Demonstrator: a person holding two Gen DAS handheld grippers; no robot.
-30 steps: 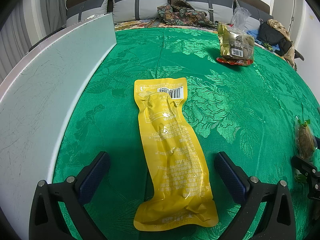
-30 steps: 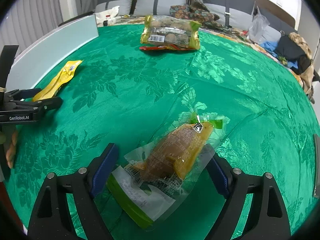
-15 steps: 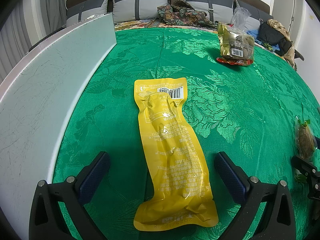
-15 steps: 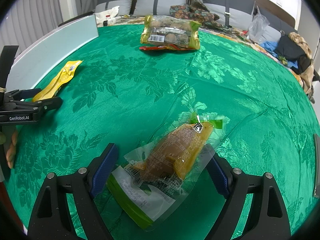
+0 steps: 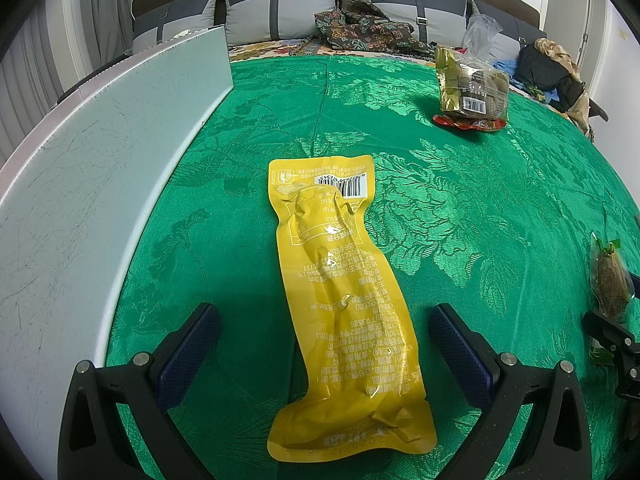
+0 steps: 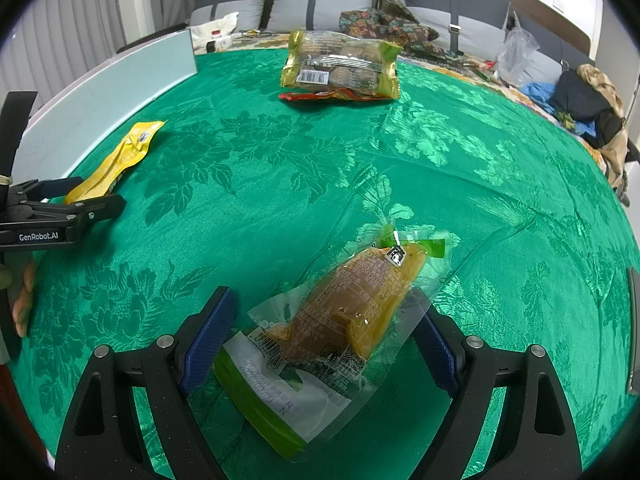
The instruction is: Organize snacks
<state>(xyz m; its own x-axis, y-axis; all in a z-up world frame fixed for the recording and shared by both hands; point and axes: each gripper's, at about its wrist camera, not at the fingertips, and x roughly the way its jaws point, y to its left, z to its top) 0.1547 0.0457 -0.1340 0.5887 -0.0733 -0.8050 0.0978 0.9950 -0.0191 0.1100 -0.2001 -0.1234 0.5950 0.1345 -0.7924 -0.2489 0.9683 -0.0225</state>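
Green tablecloth (image 5: 460, 184), yellow pouch (image 5: 344, 304) between open left jaws, clear-wrapped snack (image 6: 344, 320) between open right jaws

Bright overhead light, glossy glare, sharp focus, fisheye-warped dark corners.

Both cameras sit low over the green cloth (image 5: 460, 208), each looking forward between its own claw's two fingers toward the far sofa cushions (image 5: 280, 12). The left wrist view hangs close above the yellow packet (image 5: 340, 292), with the pale panel (image 5: 80, 200) along its left. The right wrist view sits further right, close over the clear-wrapped snack (image 6: 352, 312). Both views share the far gold bag (image 6: 340, 68), the yellow packet and the panel; the left claw (image 6: 76, 200) shows at the right view's left edge, and what seems the right claw (image 5: 612, 340) at the left view's right edge.
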